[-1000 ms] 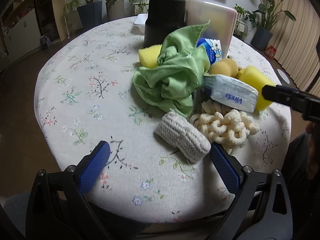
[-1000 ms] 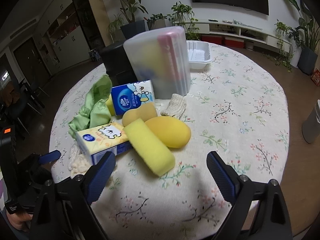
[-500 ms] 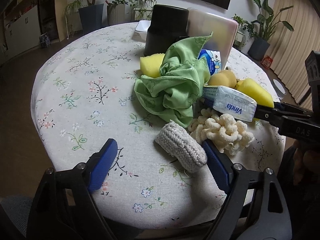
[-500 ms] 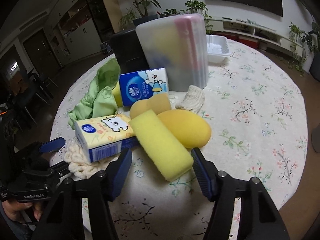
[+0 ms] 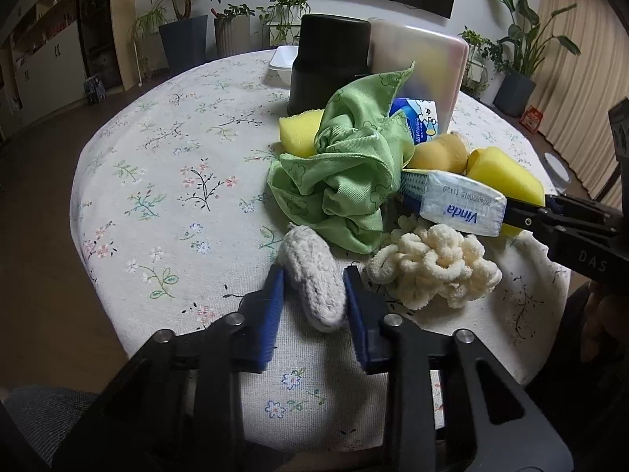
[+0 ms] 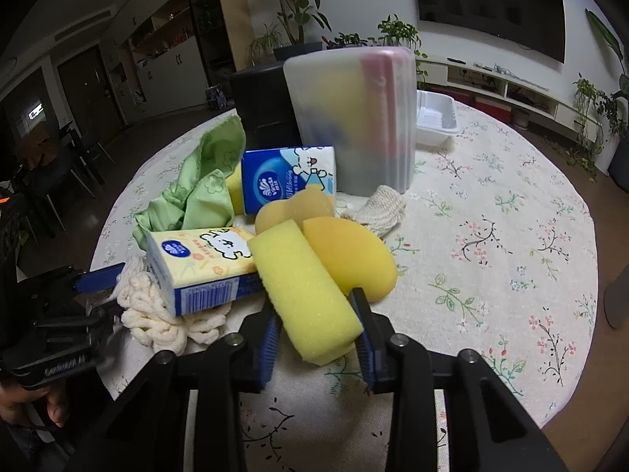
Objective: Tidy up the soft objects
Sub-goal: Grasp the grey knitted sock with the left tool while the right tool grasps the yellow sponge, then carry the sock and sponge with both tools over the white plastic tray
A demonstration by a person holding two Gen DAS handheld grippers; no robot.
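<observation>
A grey-white knitted roll lies near the table's front edge between the blue pads of my left gripper. The jaws are closing and both pads touch the roll. A long yellow sponge lies between the pads of my right gripper, whose jaws are also closing and press its sides. Behind them is a pile: a green cloth, a cream looped yarn piece, a yellow tissue pack, a blue tissue pack and two rounded orange sponges.
A translucent lidded box and a black container stand upright behind the pile, with a white tray further back. Another knitted piece lies by the box. The floral tablecloth is bare on the left.
Both grippers went from wide open to closed in: the left around the knitted roll, the right around the long yellow sponge. Neither hand shifted much.
</observation>
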